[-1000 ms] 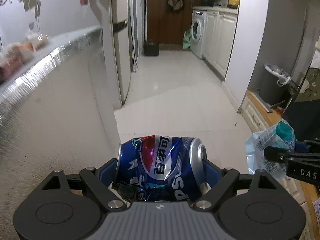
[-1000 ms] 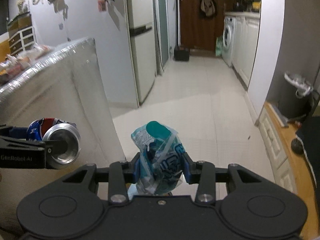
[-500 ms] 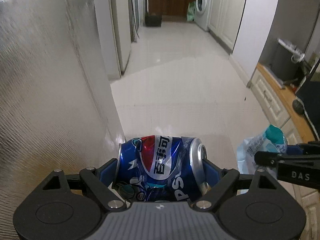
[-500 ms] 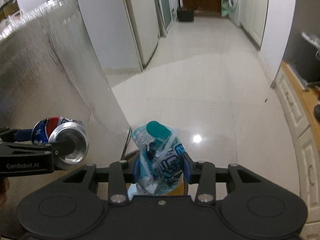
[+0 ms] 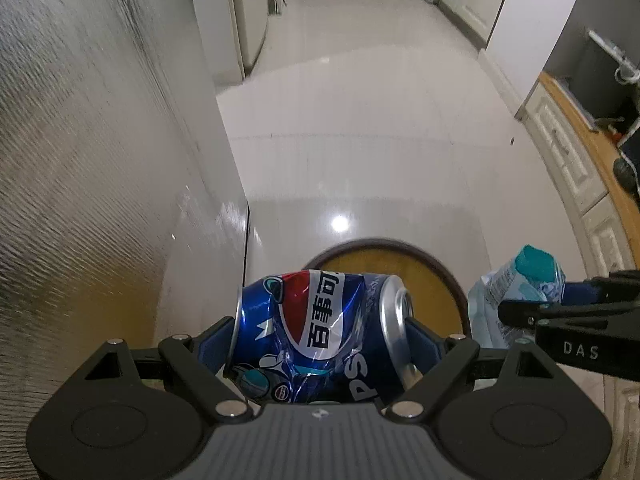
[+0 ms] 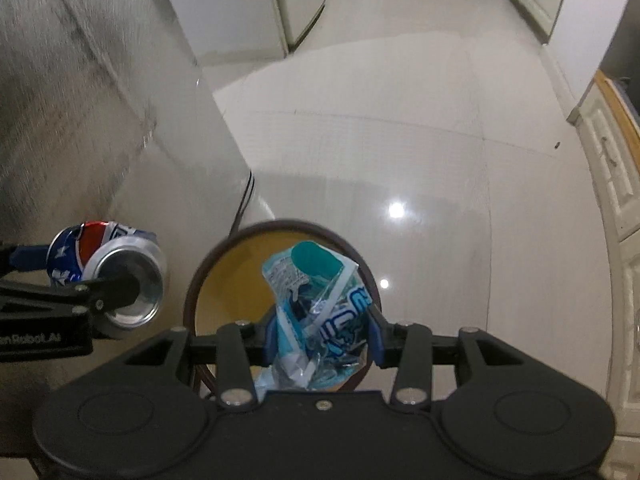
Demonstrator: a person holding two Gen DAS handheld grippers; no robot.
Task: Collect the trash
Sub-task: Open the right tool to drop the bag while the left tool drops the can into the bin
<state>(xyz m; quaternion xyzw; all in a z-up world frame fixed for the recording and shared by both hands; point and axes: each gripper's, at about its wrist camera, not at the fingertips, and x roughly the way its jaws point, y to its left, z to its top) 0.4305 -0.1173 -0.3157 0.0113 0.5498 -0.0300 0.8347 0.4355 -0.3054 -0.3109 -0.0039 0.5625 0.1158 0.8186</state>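
Observation:
My left gripper (image 5: 320,340) is shut on a crushed blue Pepsi can (image 5: 316,332), held sideways; the can also shows in the right wrist view (image 6: 116,268). My right gripper (image 6: 322,328) is shut on a crumpled teal and white plastic wrapper (image 6: 320,312), which also shows in the left wrist view (image 5: 516,292). A round bin with a dark rim and yellow inside (image 6: 240,264) stands on the floor below both grippers. The wrapper hangs over the bin's opening. The can is at the bin's left edge (image 5: 400,252).
A tall silvery textured panel (image 5: 100,160) rises close on the left, with a thin black cord (image 5: 245,248) at its corner. Glossy white tile floor (image 5: 360,120) stretches ahead. White cabinets with a wooden top (image 5: 576,160) line the right side.
Both grippers have tilted downward and moved forward. The countertop and far kitchen have left the view and the round bin has come into view below the can and wrapper.

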